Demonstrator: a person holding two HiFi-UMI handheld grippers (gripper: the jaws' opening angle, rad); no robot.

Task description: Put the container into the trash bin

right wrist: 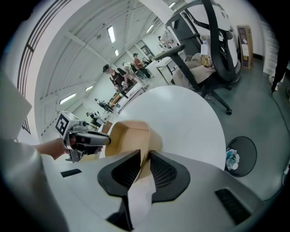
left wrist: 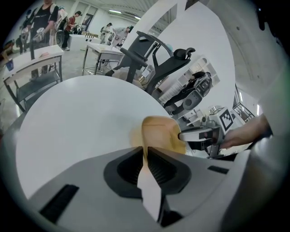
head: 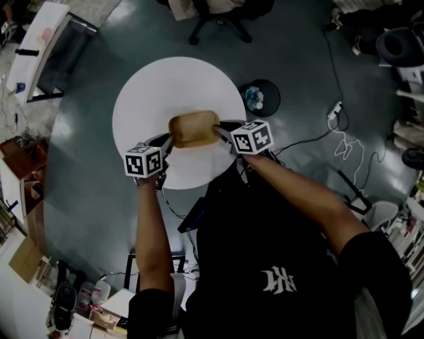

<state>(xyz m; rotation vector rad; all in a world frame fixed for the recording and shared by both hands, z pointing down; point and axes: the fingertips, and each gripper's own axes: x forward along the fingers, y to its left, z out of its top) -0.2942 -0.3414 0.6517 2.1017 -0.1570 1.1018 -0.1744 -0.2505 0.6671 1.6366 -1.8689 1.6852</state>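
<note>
A tan, shallow oblong container [head: 193,129] lies on the round white table [head: 179,79], slightly toward the near side. My left gripper [head: 169,140] pinches its left end, and in the left gripper view the thin tan rim [left wrist: 158,131] runs between the jaws of that gripper [left wrist: 146,156]. At the other end my right gripper [head: 220,129] clamps the wall; the right gripper view shows the container [right wrist: 129,136] caught in its jaws [right wrist: 145,161]. The dark round trash bin [head: 262,97] stands on the floor to the table's right, with crumpled waste inside [right wrist: 240,156].
An office chair [head: 218,20] stands beyond the table. White cables and a power strip [head: 341,132] trail over the grey floor on the right. A desk [head: 46,53] sits at the far left, with shelves and clutter along the near left edge.
</note>
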